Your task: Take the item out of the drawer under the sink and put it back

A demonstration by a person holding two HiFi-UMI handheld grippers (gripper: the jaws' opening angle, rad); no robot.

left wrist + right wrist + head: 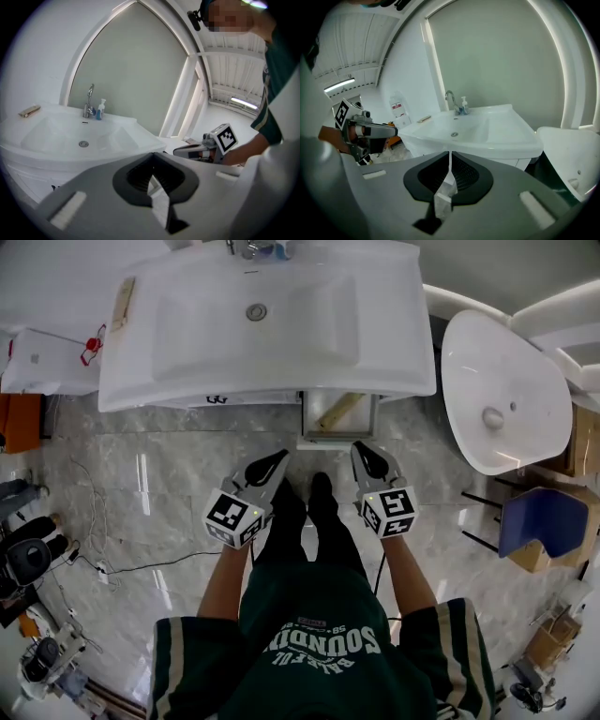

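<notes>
Head view: the front edge of the sink (187,381) covers the back of the open drawer (333,440). The tan bar (339,412) lying slantwise inside is too small to name. Both forearms reach forward, with the left gripper (275,461) and right gripper (364,452) pointing at the drawer's front.

Left gripper view: the jaws are clenched and empty, and the drawer is out of frame.

Right gripper view: the jaws are clenched on nothing, and the gripper's own body hides the drawer.

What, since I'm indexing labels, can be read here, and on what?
"SOUNDIN": green shirt, seen upside down; the smaller lines around it are blurred.
Left gripper and right gripper: square marker patterns only, no words.
Soap bottle: label too small to read.
Dark mark on the sink front: too small to read.
</notes>
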